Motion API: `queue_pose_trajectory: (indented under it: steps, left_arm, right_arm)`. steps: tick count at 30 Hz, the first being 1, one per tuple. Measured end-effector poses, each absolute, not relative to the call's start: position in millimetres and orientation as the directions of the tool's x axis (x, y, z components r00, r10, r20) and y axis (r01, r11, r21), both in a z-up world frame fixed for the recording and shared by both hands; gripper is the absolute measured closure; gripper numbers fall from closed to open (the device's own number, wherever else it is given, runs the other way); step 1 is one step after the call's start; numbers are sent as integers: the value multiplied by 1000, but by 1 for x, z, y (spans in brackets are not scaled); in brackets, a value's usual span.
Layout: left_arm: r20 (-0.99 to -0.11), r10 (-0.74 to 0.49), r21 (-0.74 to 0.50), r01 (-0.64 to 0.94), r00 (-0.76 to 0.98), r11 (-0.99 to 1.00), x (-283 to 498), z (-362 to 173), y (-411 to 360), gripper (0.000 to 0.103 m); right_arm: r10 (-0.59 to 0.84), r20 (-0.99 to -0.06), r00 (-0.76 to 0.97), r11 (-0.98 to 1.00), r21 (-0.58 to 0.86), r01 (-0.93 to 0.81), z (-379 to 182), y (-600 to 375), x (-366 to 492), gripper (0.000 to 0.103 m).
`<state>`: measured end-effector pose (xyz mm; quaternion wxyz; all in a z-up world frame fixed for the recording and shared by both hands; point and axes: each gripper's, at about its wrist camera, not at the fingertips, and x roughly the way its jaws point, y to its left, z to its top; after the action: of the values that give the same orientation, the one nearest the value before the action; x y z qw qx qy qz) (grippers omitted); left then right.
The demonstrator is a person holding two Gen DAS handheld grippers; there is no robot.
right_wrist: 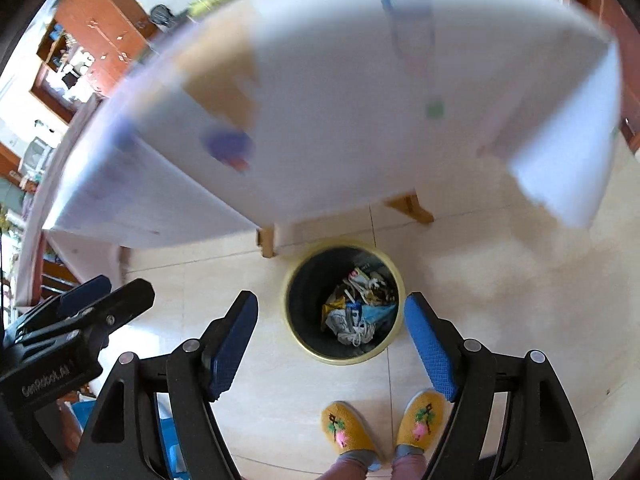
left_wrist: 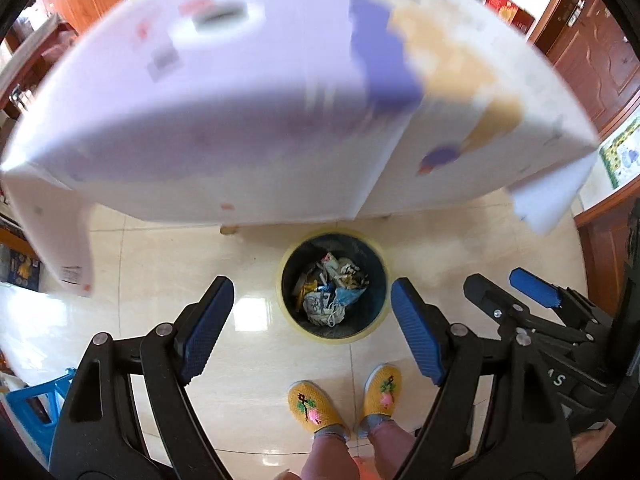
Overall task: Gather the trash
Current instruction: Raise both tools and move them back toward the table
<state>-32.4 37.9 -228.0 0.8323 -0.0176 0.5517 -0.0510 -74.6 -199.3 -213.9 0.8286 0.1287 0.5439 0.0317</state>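
Observation:
A round bin (left_wrist: 340, 339) with a yellow rim and dark inside stands on the tiled floor just in front of the table. Crumpled wrappers and paper (left_wrist: 332, 296) lie at its bottom. My left gripper (left_wrist: 312, 320) hangs open above the bin, its blue pads either side of it and nothing between them. My right gripper (right_wrist: 332, 344) is also open and empty over the same bin (right_wrist: 344, 360), where the trash (right_wrist: 356, 308) shows. Each gripper appears in the other's view: the right gripper (left_wrist: 516, 292) at the right, the left gripper (right_wrist: 108, 296) at the left.
A table with a white and purple cloth (left_wrist: 240, 120) fills the upper half, blurred; its wooden legs (right_wrist: 266, 240) stand close behind the bin. A person's feet in yellow slippers (left_wrist: 312, 408) stand beside the bin. A blue stool (left_wrist: 32, 404) is at the lower left.

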Motion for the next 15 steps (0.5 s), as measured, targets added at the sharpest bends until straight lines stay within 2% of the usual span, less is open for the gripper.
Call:
queue_pose_trajectory:
  steps: [9,15]
  left_arm:
    - [-861,-149,-125,82,486,989,-54,-92,41,24]
    - [-808,-158,-113,114,568,987,-58,-16,43,24]
  right_arm:
    - [159,-853,497,983,184,0,-56,-184,-82,21]
    - [121,-818,562,990,139,-10,22,-172,-81,21]
